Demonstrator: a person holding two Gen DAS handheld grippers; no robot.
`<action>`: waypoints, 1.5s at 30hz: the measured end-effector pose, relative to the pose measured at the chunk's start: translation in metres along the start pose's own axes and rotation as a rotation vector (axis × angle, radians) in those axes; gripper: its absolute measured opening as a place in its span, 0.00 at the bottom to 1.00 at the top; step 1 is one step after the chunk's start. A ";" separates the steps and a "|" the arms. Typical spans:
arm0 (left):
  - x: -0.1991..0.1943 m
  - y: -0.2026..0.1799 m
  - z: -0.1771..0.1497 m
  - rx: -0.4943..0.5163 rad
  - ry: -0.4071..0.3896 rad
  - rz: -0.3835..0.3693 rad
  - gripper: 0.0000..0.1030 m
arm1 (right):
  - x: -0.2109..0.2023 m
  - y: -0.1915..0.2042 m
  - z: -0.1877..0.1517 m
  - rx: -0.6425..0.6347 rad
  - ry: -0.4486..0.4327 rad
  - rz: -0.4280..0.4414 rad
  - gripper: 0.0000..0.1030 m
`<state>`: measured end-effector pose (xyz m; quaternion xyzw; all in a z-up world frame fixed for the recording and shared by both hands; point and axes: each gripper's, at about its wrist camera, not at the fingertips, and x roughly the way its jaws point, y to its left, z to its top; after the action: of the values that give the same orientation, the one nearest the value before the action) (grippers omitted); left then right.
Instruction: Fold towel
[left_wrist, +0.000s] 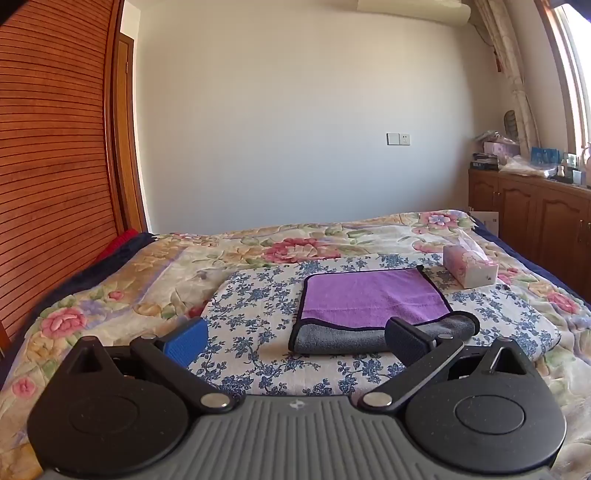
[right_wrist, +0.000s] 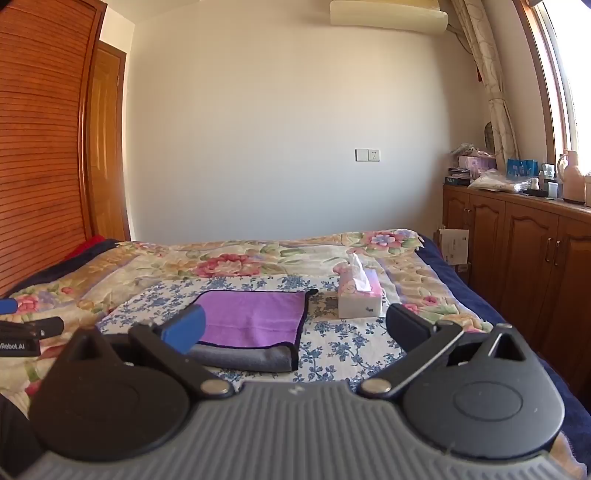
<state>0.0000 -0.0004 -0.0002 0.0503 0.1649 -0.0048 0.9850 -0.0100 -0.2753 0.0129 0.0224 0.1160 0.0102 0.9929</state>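
A towel, purple on top (left_wrist: 373, 297) with a grey underside folded up along its near edge (left_wrist: 332, 338), lies on a blue-flowered cloth (left_wrist: 258, 306) on the bed. It also shows in the right wrist view (right_wrist: 255, 317). My left gripper (left_wrist: 295, 341) is open and empty, just short of the towel's near edge, jaws spread wide. My right gripper (right_wrist: 295, 328) is open and empty, in front of the towel's right part. The left gripper's tip shows at the far left of the right wrist view (right_wrist: 33, 328).
A tissue box (left_wrist: 469, 267) stands right of the towel, also in the right wrist view (right_wrist: 360, 297). The floral bedspread (left_wrist: 110, 295) covers the bed. A wooden wardrobe (left_wrist: 55, 166) stands left, wooden cabinets (right_wrist: 524, 251) with clutter right.
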 end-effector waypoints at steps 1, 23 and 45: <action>0.000 0.000 0.000 -0.002 0.000 0.000 1.00 | 0.000 0.000 0.000 0.003 0.000 0.001 1.00; 0.002 0.003 0.000 -0.006 -0.006 -0.003 1.00 | 0.002 -0.003 0.000 0.028 0.013 0.001 1.00; 0.000 0.003 0.005 -0.001 -0.019 0.002 1.00 | 0.002 -0.005 -0.001 0.029 0.012 0.000 1.00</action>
<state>0.0015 0.0017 0.0049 0.0501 0.1556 -0.0042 0.9865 -0.0082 -0.2805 0.0112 0.0365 0.1219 0.0084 0.9918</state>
